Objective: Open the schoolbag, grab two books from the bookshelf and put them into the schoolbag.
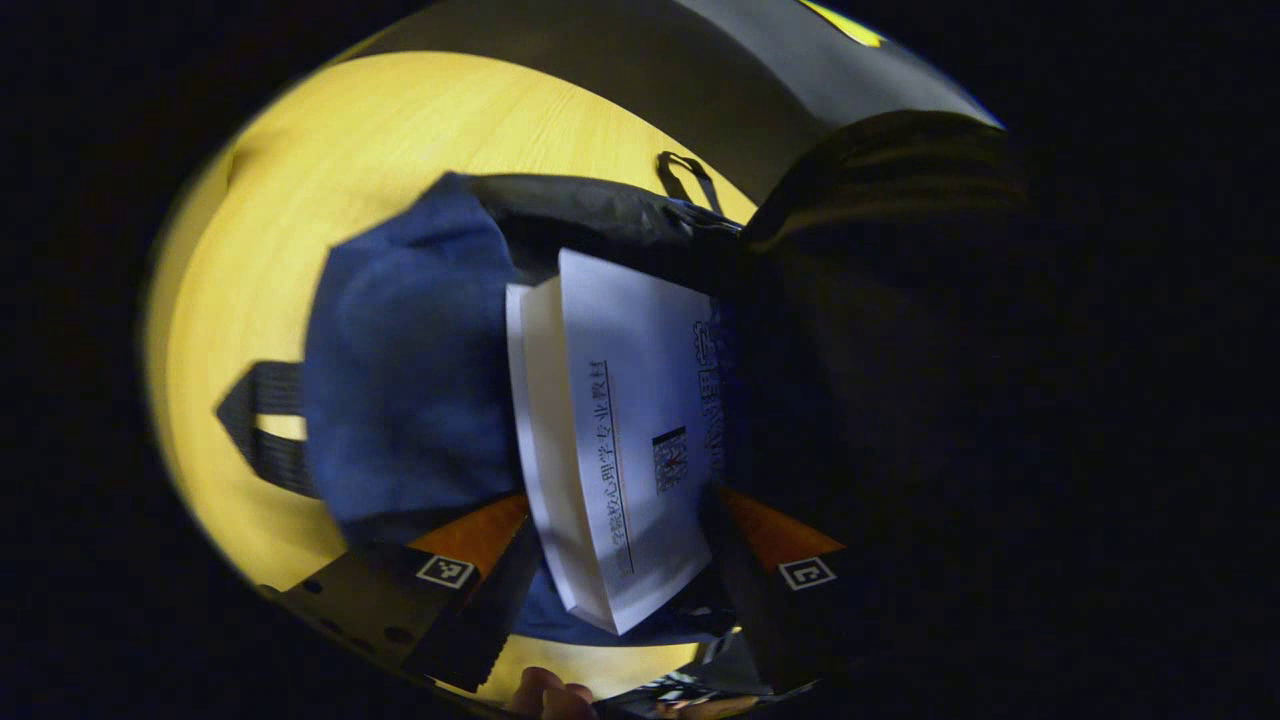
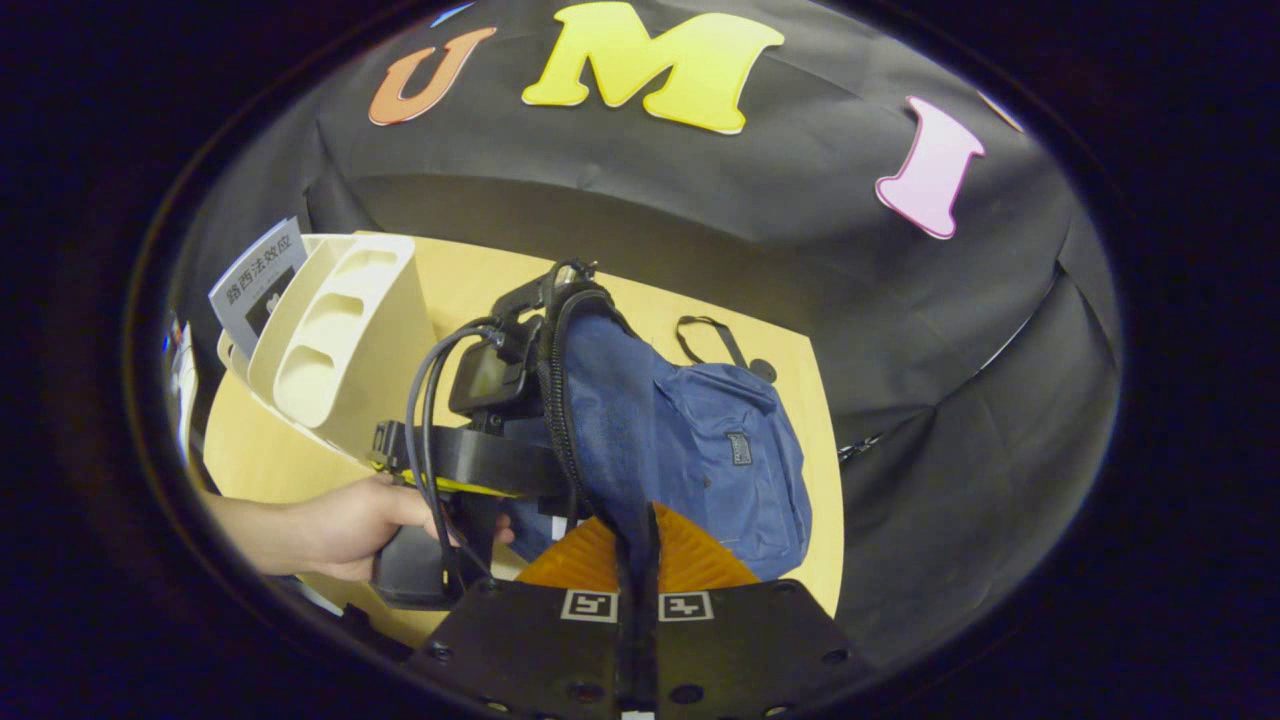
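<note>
- The left tongs point(image 1: 620, 570) are clamped on a white book point(image 1: 620, 440) — one finger presses on each side of its lower end, seen in the left gripper view.
- The book stands on edge with its page block turned to the left and its printed cover to the right; its upper end reaches into the open mouth of the blue schoolbag point(image 1: 410, 390).
- In that view the schoolbag lies on the yellow wooden tabletop point(image 1: 300, 180), with a black strap point(image 1: 262, 425) sticking out on its left and a dark flap of the bag covering the right side.
- The right tongs point(image 2: 637, 560) are closed together on a fold of the schoolbag's point(image 2: 700, 440) blue cloth at the zipped edge of the opening, and hold that edge lifted up.
- In the right gripper view the left gripper's black body point(image 2: 490, 400) sits at the bag's mouth just left of the raised edge, held from below by a hand point(image 2: 350, 525).
- Just left of that stands a cream bookshelf point(image 2: 340, 340) on the tabletop point(image 2: 760, 350), with another book point(image 2: 258, 275) upright in it at its far left.
- A thin black loop point(image 2: 710, 335) of the bag lies on the tabletop behind the schoolbag, near the black cloth wall point(image 2: 700, 200).
</note>
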`<state>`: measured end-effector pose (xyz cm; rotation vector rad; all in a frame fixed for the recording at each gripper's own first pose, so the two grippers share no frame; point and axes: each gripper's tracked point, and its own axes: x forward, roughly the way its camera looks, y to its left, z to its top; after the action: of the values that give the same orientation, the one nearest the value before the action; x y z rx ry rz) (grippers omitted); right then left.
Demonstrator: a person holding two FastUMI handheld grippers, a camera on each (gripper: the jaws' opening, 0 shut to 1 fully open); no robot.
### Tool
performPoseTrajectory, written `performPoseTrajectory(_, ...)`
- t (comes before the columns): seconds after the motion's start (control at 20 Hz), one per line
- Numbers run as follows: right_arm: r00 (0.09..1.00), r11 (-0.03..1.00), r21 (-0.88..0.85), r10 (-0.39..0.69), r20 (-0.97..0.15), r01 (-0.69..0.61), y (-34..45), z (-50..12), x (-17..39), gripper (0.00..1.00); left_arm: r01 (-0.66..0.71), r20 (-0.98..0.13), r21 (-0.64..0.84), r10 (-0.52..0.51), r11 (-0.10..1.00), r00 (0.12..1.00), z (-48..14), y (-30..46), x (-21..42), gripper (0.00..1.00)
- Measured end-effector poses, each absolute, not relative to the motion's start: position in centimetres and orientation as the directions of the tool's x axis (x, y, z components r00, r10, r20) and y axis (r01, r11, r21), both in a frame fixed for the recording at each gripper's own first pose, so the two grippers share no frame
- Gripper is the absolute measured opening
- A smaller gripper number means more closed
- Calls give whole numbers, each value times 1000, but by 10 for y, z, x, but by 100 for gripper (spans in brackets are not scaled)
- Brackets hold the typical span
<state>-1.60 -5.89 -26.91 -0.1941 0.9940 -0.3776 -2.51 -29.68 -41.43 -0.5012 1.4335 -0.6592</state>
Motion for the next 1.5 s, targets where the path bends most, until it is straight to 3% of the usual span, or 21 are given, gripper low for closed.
performPoseTrajectory(0.25, 507, 919, -306, -392, -768, 247, -65, -261, -19, 0, 189, -793, -571, -596, 799, 124, -393, -261, -5, 97)
performPoseTrajectory(0.4, 519, 919, -295, -392, -760, 263, -68, -255, -23, 0, 256, -788, -512, -567, 820, 239, -366, -241, 11, 97)
performPoseTrajectory(0.5, 524, 916, -290, -398, -753, 278, -72, -251, -27, 0, 348, -733, -470, -578, 811, 359, -329, -229, 25, 97)
performPoseTrajectory(0.65, 529, 913, -279, -400, -748, 296, -74, -249, -29, 2, 466, -593, -270, -527, 842, 609, -260, -193, 60, 97)
performPoseTrajectory(0.85, 536, 914, -267, -397, -745, 307, -70, -248, -30, 0, 438, -327, -3, -415, 899, 849, -159, -129, 104, 97)
performPoseTrajectory(0.95, 539, 915, -262, -393, -745, 306, -67, -249, -30, 0, 396, -246, 16, -380, 918, 892, -116, -104, 106, 96)
performPoseTrajectory(1.1, 542, 917, -249, -386, -746, 311, -63, -251, -29, 0, 318, -226, -41, -319, 947, 920, -91, -49, 96, 95)
performPoseTrajectory(1.15, 543, 917, -251, -388, -745, 311, -64, -250, -30, 0, 292, -230, -47, -295, 955, 927, -87, -30, 96, 100)
performPoseTrajectory(1.2, 543, 917, -250, -388, -745, 312, -65, -250, -30, 0, 267, -251, -44, -270, 963, 930, -87, -10, 94, 96)
performPoseTrajectory(1.5, 539, 914, -250, -393, -745, 320, -78, -240, -35, 0, 139, -454, -46, -145, 989, 879, -114, 111, 92, 96)
